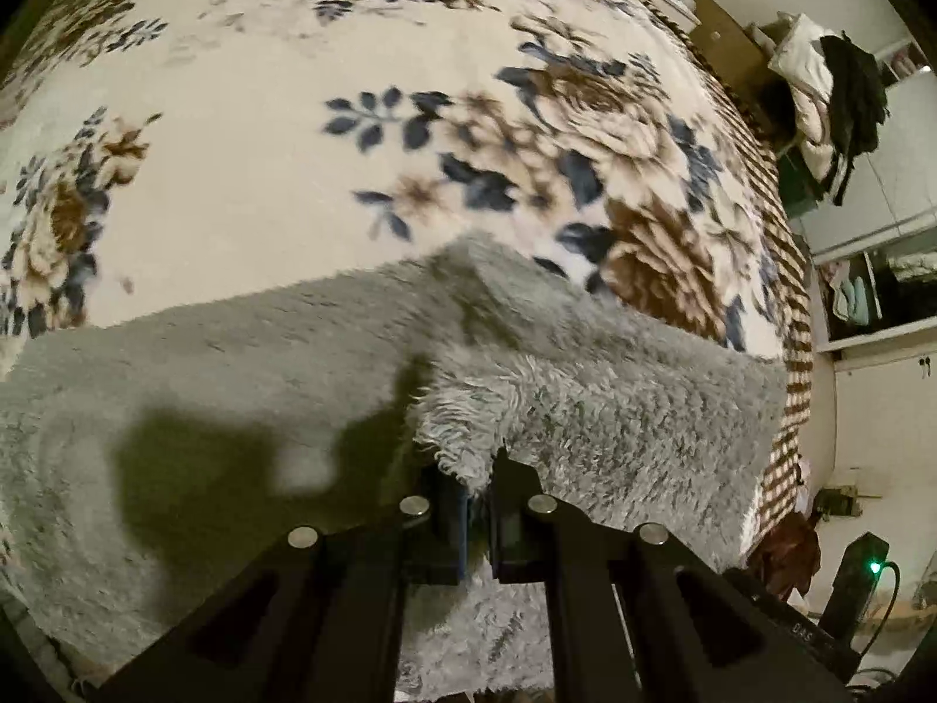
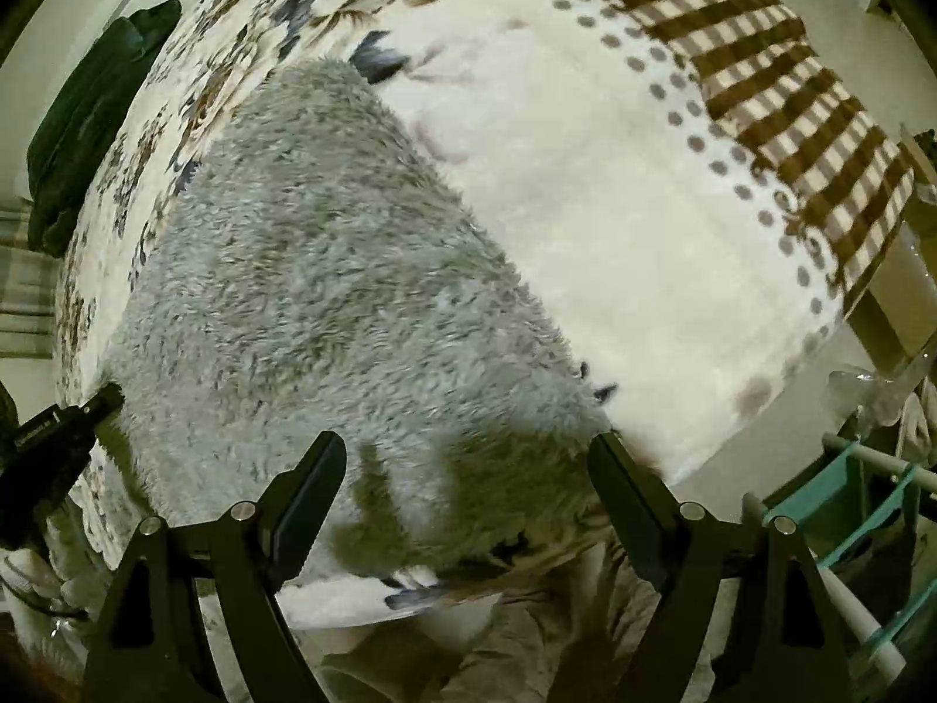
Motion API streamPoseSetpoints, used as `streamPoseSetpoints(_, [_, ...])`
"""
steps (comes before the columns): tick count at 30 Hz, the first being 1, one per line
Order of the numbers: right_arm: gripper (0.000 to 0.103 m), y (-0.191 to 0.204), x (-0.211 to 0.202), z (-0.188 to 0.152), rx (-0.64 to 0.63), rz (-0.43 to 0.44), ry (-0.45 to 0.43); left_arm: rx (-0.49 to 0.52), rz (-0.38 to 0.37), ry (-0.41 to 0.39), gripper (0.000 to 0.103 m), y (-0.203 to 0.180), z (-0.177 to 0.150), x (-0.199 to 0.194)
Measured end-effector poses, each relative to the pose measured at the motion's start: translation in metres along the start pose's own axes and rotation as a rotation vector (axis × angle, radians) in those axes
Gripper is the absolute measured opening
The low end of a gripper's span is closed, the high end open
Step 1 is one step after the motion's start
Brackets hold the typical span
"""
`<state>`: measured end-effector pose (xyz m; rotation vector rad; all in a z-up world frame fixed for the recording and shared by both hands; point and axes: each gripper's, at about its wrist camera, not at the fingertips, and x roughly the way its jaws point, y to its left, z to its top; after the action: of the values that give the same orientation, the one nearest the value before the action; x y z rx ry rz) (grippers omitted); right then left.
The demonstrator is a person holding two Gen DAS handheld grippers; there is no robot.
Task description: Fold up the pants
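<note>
the pants point(image 1: 585, 398) are grey, thick and shaggy, spread flat on a floral blanket point(image 1: 246, 187) that covers the bed. in the left wrist view a flap of the fleece is turned up, its pile side showing, and the left gripper point(image 1: 479, 512) has its jaws closed on the edge of that flap, with a tuft of fabric pinched between the pads. the right gripper point(image 2: 465, 498) hangs above the near end of the pants point(image 2: 328, 293) with its jaws wide apart and nothing between them; the left gripper's black body point(image 2: 52, 433) shows at the far left of that view.

the cloth looks soft, limp and fairly bulky, light enough to lift by an edge but likely to sag and drag its pile against the blanket. the long fibres may let a shallow pinch slip, so a deep bite on a hem or a doubled edge seems safest, one grip at each corner so the fold lands square.
</note>
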<state>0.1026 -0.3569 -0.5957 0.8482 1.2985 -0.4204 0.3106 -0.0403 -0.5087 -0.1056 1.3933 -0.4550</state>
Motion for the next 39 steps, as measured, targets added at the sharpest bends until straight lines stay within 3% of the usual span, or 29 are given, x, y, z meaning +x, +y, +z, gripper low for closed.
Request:
streamPoseSetpoints(3, [0.087,0.005,0.004,-0.001,-0.008,0.004,0.010,-0.045,-0.043,0.017,0.008,0.009,0.008,0.006])
streamPoseSetpoints(4, [0.087,0.006,0.004,-0.001,-0.006,0.008,0.014,-0.086,-0.081,0.051,0.014,0.014,0.010,0.010])
streamPoseSetpoints(6, [0.087,0.004,0.002,-0.001,0.008,0.027,0.019,-0.168,-0.151,0.097,0.040,0.022,0.011,0.010])
streamPoseSetpoints(9, [0.087,0.000,-0.002,-0.003,0.026,0.044,0.026,-0.200,-0.187,0.021,0.056,0.031,0.003,-0.016])
streamPoseSetpoints(12, [0.087,-0.007,-0.006,-0.007,0.052,0.072,0.035,-0.225,-0.172,-0.002,0.057,0.040,-0.016,-0.031])
streamPoseSetpoints(19, [0.085,-0.030,0.008,-0.015,0.209,0.202,0.101,-0.168,-0.122,0.176,0.054,0.029,-0.076,0.023])
streamPoseSetpoints(20, [0.077,-0.031,0.011,-0.017,0.237,0.221,0.100,-0.145,-0.116,0.192,0.049,0.023,-0.082,0.029])
streamPoseSetpoints(21, [0.063,-0.031,0.013,-0.018,0.245,0.226,0.100,-0.128,-0.123,0.189,0.027,0.018,-0.086,0.032])
streamPoseSetpoints(22, [0.055,-0.029,0.015,-0.019,0.243,0.217,0.100,-0.102,-0.127,0.175,0.015,0.012,-0.088,0.033])
streamPoseSetpoints(23, [0.037,-0.026,0.016,-0.021,0.237,0.199,0.097,-0.083,-0.127,0.164,0.007,0.008,-0.088,0.032])
streamPoseSetpoints(24, [0.022,-0.025,0.017,-0.023,0.234,0.190,0.094,-0.072,-0.129,0.147,0.006,0.004,-0.087,0.030])
streamPoseSetpoints(31, [0.018,-0.015,0.019,-0.030,0.205,0.159,0.081,-0.059,-0.100,0.032,0.006,0.014,-0.059,-0.005])
streamPoseSetpoints(36, [0.018,-0.010,0.024,-0.029,0.177,0.159,0.115,-0.080,-0.072,0.091,0.008,0.031,-0.062,0.006])
streamPoseSetpoints(38, [0.021,-0.010,0.029,-0.028,0.181,0.171,0.155,-0.133,-0.106,0.121,0.012,0.038,-0.068,0.008])
streamPoseSetpoints(39, [0.025,-0.012,0.031,-0.028,0.190,0.188,0.175,-0.162,-0.112,0.131,0.022,0.043,-0.071,0.006])
